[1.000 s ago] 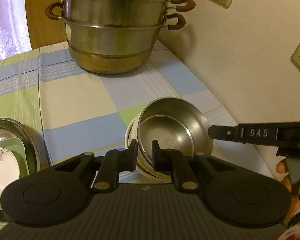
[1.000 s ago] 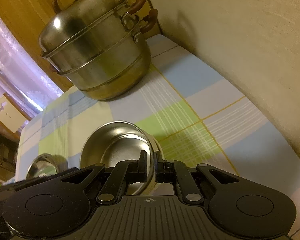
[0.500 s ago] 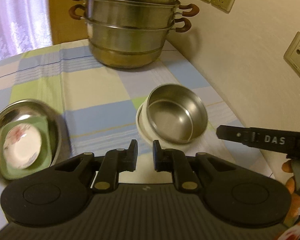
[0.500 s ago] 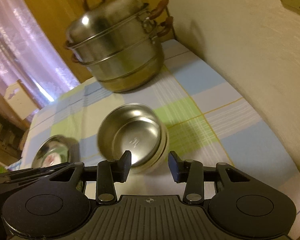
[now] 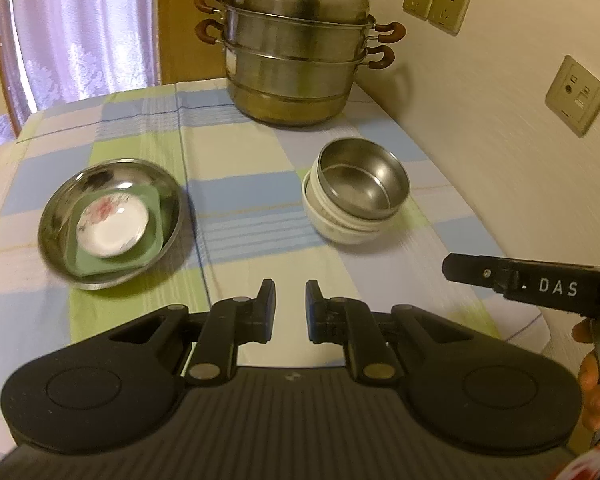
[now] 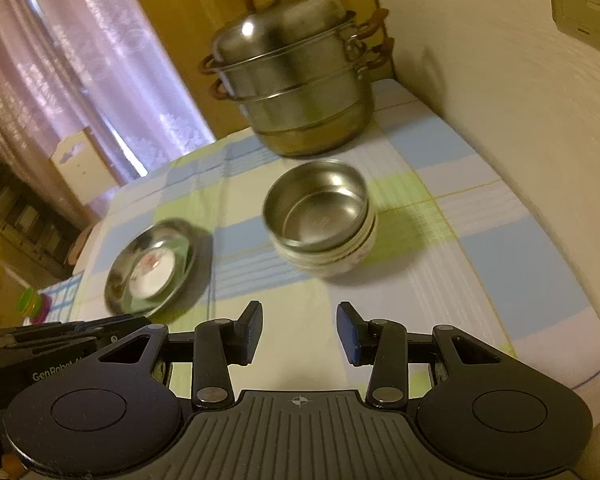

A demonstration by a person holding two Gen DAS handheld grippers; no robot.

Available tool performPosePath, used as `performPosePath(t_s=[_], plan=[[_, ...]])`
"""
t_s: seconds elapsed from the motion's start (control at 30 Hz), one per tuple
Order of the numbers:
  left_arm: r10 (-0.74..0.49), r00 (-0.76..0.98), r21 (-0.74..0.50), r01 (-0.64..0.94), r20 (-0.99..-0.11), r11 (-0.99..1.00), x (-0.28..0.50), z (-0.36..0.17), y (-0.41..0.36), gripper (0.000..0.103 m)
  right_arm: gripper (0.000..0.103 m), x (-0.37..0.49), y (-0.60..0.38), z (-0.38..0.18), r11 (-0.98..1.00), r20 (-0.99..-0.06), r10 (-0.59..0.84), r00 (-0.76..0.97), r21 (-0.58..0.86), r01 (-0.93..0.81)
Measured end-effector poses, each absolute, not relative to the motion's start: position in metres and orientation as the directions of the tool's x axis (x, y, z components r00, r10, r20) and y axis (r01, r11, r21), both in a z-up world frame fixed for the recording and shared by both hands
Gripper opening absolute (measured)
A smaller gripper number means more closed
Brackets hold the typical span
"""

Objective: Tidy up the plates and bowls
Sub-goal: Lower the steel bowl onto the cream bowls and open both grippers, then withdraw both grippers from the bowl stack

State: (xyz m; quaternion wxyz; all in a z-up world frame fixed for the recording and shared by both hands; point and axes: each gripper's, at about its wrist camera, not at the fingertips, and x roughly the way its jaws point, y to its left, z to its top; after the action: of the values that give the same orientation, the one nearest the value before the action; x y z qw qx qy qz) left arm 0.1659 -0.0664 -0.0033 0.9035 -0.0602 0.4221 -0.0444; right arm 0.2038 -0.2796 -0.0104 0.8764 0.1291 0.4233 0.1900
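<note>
Your left gripper (image 5: 290, 306) hangs over the checked cloth of the desk (image 5: 236, 184) with its jaws a narrow gap apart and nothing between them. Your right gripper (image 6: 299, 330) has its jaws spread wider, also empty, pointing down at the desk from the wall side. Ahead of both sits the steel bowl (image 5: 362, 180), nested in the white bowls (image 5: 340, 228) beneath it, the stack standing near the wall and in front of the big steamer pot (image 5: 296, 56). Over to the left, well apart from that stack, the steel plate (image 5: 108, 220) holds a green square dish (image 5: 152, 204) with a small flowered saucer (image 5: 112, 228) on top. In the left wrist view, your right gripper pokes in from the right edge, fingers of your hand (image 5: 592, 392) wrapped round its grip
</note>
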Motion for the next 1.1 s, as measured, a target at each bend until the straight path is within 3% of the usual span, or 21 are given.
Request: performPosePath(t_s=[0.53,1.1], plan=[[-0.07,0.638,-0.144,-0.065,-0.766,0.987,0.079,-0.004,-0.07,0.013,0.042,0.133,-0.26,-0.029,0.855,-0.727,0.512,0.457,0.38,-0.353],[-0.09,0.602,-0.13,-0.024,-0.793,0.991,0.051,-0.006,-0.047,0.013,0.042,0.104,-0.233,-0.03,0.878,-0.761,0.47,0.447,0.352,-0.324]])
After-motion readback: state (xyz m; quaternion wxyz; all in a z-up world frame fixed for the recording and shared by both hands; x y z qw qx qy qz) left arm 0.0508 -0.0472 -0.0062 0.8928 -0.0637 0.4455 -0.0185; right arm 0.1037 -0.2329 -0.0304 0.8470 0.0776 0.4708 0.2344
